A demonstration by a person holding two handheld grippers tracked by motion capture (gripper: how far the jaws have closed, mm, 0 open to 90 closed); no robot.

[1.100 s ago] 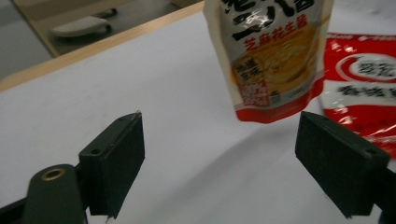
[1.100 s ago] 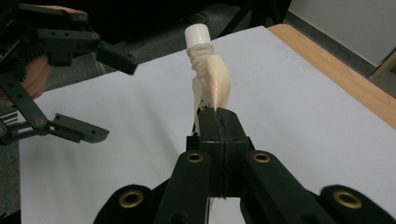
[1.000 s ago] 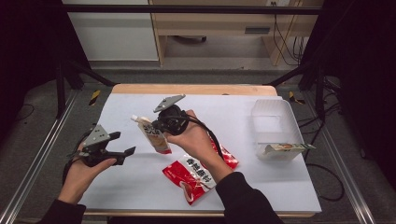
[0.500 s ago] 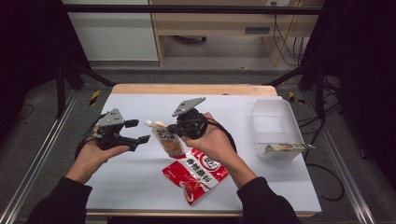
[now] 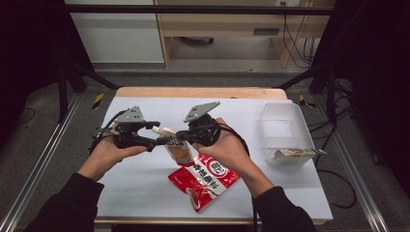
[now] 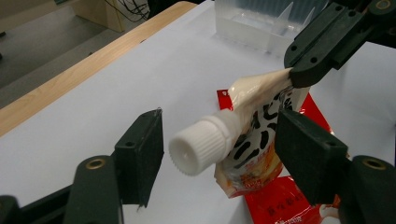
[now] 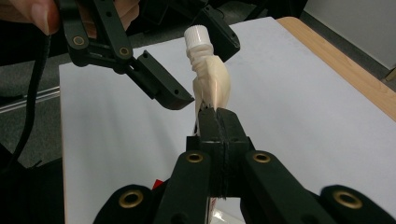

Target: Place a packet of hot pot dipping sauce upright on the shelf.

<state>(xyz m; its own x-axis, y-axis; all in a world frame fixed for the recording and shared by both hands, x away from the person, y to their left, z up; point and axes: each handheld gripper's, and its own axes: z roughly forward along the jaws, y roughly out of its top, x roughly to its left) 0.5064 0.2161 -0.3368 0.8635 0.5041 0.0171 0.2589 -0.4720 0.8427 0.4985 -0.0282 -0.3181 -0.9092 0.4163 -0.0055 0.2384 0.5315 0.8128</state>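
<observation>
High view: the right hand-held gripper (image 5: pixel 180 137) is clamped on the upper edge of a soft spouted pouch (image 5: pixel 178 151), held clear of the white surface (image 5: pixel 145 193). The left hand-held gripper (image 5: pixel 153 134) sits just beside it, jaws part open on either side of the pouch's white screw cap (image 5: pixel 157 130). Its jaws have just been closing, with the cap between them and not yet pressed. A glossy red sachet (image 5: pixel 205 180) with white lettering lies flat on the surface directly under the pouch. A clear plastic tray (image 5: pixel 285 130) stands well to the right; a small flat packet (image 5: pixel 295 153) rests across its near rim. The surface has a pale wooden far edge. Grey floor, dark frame legs and cables surround it.

Left gripper view: two black pads (image 6: pixel 147 142) flank the ribbed white cap (image 6: pixel 198 145), with a gap on each side. The pouch (image 6: pixel 259 140) is cream with black markings and an orange lower part, creased where the right hand-held gripper (image 6: pixel 299 77) pinches it. The red sachet (image 6: pixel 280 205) lies below.

Right gripper view: the jaws are pressed together on the pouch's crumpled cream edge (image 7: pixel 211 88). The cap (image 7: pixel 198 36) points away, between the left hand-held gripper's black pads (image 7: pixel 163 88).
</observation>
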